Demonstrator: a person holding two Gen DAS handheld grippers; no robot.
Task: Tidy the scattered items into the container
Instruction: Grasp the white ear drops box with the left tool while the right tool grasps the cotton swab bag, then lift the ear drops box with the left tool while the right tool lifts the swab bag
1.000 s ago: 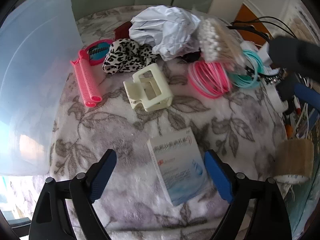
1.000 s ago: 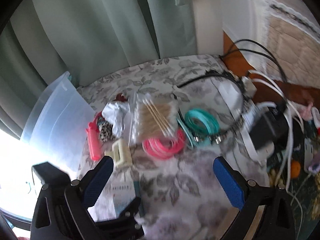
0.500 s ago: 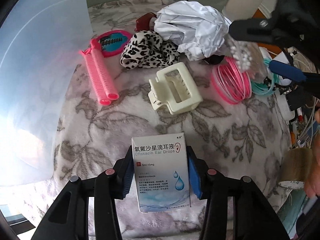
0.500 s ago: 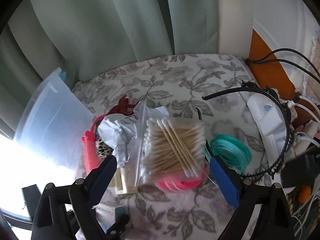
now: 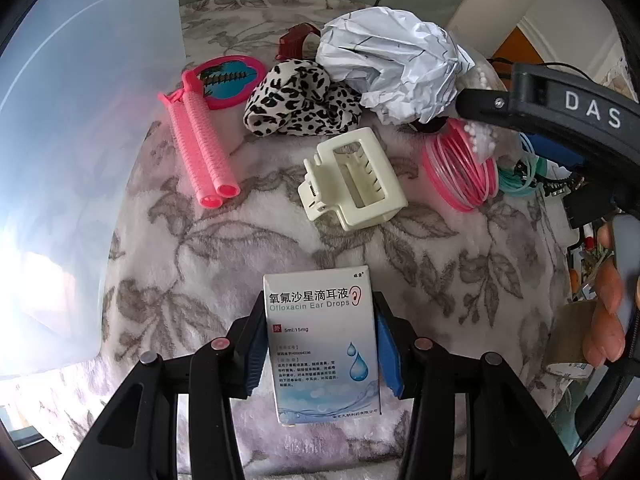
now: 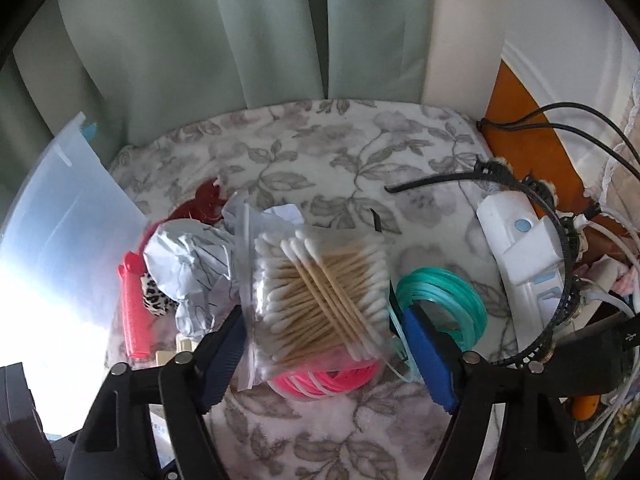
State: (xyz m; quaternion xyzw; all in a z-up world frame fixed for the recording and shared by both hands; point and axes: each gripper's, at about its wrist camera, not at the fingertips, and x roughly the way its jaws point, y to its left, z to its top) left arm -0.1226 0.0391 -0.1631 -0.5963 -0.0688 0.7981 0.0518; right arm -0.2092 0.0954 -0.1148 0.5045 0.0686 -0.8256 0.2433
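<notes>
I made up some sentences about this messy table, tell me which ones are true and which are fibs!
1. The left gripper squeezes the ear drops box. True.
2. The cotton swabs bag sits between the right gripper's fingers. True; its jaws are closing.
3. The cream hair clip lies inside the clear container. False; it lies on the flowery blanket.
4. The pink hair rollers stand upright. False; they lie flat.
5. The crumpled paper is bright green. False; it is white.
</notes>
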